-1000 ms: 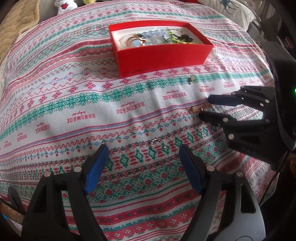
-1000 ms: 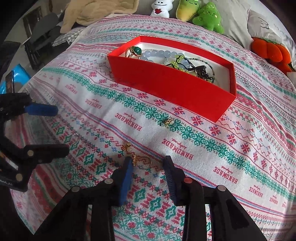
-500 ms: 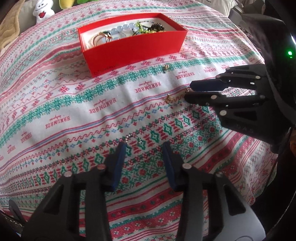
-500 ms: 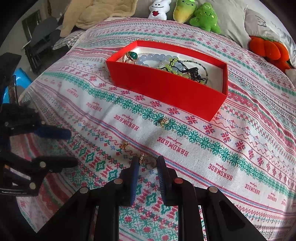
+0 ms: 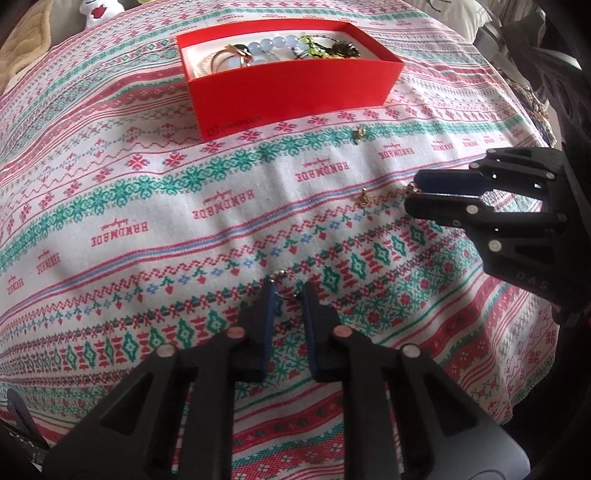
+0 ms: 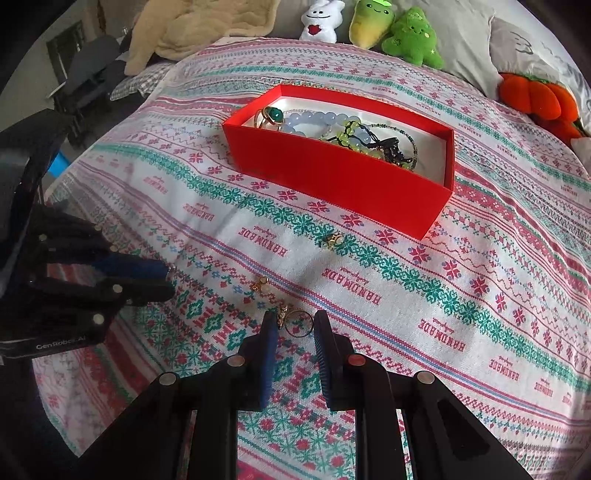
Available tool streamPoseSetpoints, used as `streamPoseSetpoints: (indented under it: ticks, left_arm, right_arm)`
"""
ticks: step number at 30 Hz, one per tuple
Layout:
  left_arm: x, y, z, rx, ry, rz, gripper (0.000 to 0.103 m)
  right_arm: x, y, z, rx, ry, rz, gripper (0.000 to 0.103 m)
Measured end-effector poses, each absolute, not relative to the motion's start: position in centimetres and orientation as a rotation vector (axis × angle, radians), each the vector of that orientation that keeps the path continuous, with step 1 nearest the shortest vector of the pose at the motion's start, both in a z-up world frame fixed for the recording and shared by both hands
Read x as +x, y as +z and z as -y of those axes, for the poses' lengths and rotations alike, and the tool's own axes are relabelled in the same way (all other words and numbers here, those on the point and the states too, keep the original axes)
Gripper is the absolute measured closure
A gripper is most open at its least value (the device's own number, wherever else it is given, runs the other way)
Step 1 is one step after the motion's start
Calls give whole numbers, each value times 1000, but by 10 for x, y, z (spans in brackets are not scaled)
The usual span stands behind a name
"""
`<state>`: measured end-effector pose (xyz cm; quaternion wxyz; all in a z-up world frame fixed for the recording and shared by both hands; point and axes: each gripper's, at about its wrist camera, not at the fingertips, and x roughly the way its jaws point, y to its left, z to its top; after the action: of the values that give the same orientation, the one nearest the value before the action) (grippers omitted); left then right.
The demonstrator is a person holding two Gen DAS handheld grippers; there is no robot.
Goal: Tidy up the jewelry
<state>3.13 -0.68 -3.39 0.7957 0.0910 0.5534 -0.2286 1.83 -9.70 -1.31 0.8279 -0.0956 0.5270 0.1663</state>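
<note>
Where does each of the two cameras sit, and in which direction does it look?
Left wrist: on the left gripper, facing steeply down along its fingers at a small silver earring on the patterned cloth; the right gripper shows at right.
Right wrist: on the right gripper, facing down at a gold ring; the left gripper shows at left.
Shared: the red box of jewelry, the cloth, both grippers.

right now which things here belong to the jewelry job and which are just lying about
Job: red box; gold ring; silver earring; two small gold pieces.

Lying about: plush toys; beige blanket; patterned cloth.
</note>
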Motion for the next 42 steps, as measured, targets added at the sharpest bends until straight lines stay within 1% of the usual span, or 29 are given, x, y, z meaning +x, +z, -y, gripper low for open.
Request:
streamPoseSetpoints:
  ticks: [6, 14, 15, 16, 19, 24, 31, 32, 33, 34, 36, 42]
  left_arm:
    - [21, -32, 16, 301, -469, -1141, 86]
    - [27, -34, 15, 273, -471, -1150, 86]
    - [27, -34, 15, 269, -470, -1152, 87]
    - [27, -33, 15, 264, -465, -1153, 91]
    - [26, -30, 8, 257, -472, -1157, 95]
    - [25, -26, 3, 242, -474, -1157, 96]
    - [20, -10, 1, 264, -505, -1102, 96]
    - [20, -10, 3, 281, -508, -1101, 93]
    - [20, -11, 4, 297, -506, -1102, 87]
    - [20, -13, 5, 308, -502, -1103, 75]
    - [21, -18, 8, 333, -484, -1105, 60]
    - [26, -30, 4, 312, -474, -1114, 59]
  right_arm:
    - [18, -12, 98, -197, 354, -1119, 83]
    - [18, -13, 96, -199, 359, -1123, 83]
    - [19, -13, 96, -199, 359, -1122, 83]
    - [19, -12, 97, -198, 360, -1120, 83]
    - [20, -9, 98, -190, 360, -1112, 83]
    - [19, -4, 101, -182, 361, -1102, 83]
    - [18, 0, 102, -177, 365, -1093, 83]
    - [18, 0, 102, -176, 366, -1093, 83]
    - [18, 0, 102, -176, 366, -1094, 83]
    - [17, 0, 102, -175, 366, -1094, 83]
    - [17, 0, 102, -175, 365, -1094, 83]
    - [18, -1, 100, -177, 366, -1099, 83]
